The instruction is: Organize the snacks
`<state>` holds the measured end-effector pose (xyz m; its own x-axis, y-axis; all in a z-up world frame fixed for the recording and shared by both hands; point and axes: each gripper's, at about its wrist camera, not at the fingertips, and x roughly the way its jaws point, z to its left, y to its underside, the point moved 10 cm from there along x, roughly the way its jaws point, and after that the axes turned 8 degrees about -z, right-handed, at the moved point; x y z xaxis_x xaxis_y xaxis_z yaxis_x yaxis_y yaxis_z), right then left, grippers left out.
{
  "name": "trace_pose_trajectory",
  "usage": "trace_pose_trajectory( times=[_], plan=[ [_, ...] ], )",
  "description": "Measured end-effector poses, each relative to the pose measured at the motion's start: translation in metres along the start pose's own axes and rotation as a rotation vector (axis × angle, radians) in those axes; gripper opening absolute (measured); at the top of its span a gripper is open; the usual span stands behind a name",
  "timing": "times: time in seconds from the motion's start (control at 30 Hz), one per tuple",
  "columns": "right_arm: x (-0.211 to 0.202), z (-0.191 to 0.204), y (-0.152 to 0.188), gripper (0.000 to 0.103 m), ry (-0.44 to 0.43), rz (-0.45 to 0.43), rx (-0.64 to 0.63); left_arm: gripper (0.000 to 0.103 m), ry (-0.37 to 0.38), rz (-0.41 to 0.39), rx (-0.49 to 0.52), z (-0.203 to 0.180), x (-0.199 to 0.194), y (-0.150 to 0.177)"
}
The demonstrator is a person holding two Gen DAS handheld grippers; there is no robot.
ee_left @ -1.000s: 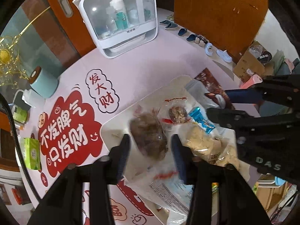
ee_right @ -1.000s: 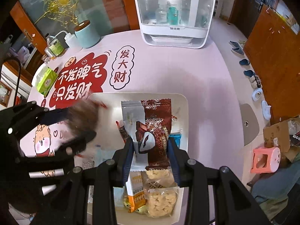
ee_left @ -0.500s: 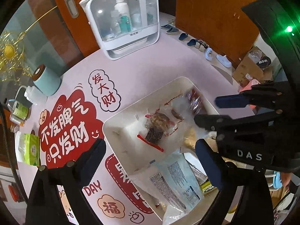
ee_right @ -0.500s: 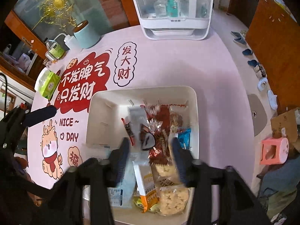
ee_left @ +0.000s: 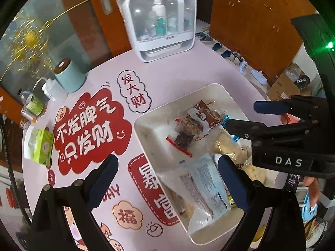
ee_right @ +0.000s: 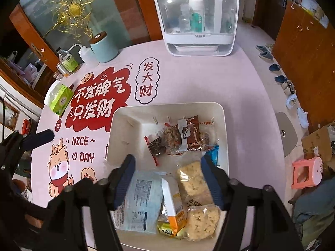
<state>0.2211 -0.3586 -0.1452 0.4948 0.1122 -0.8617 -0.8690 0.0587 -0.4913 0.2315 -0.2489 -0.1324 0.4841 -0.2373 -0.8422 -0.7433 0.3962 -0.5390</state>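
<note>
Snacks are gathered inside a white bin (ee_right: 224,125) on the pink table mat (ee_right: 188,79): a brown packet (ee_right: 191,133) and dark wrapped pieces at the far end, a pale blue pouch (ee_right: 140,200), an orange-edged box (ee_right: 173,205) and two rice-crisp packs (ee_right: 192,182) at the near end. The right gripper (ee_right: 167,173) is held above the near snacks, jaws spread wide and empty. The left gripper (ee_left: 167,173) is likewise spread apart with nothing held, over the bin's edge. A clear-lidded white organiser (ee_right: 199,18) stands at the far edge.
</note>
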Motion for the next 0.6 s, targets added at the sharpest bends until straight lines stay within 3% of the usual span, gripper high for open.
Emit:
trace_pose_trajectory(
  times=[0.13,0.3,0.43,0.6],
  plan=[
    [-0.014,0.009,0.005,0.074,0.029,-0.044,-0.010,0.102,-0.018,-0.034,-0.014,0.007,-0.021,0.010],
    [-0.037,0.033,0.019,0.074,0.047,-0.119,-0.035,0.102,-0.069,-0.093,-0.055,0.021,-0.054,0.032],
    [-0.056,0.050,0.036,0.075,0.080,-0.170,-0.059,0.102,-0.154,-0.151,-0.101,0.039,-0.087,0.058],
    [-0.089,0.086,0.057,0.075,0.034,-0.245,-0.095,0.102,-0.235,-0.234,-0.185,0.063,-0.135,0.093]
  ],
)
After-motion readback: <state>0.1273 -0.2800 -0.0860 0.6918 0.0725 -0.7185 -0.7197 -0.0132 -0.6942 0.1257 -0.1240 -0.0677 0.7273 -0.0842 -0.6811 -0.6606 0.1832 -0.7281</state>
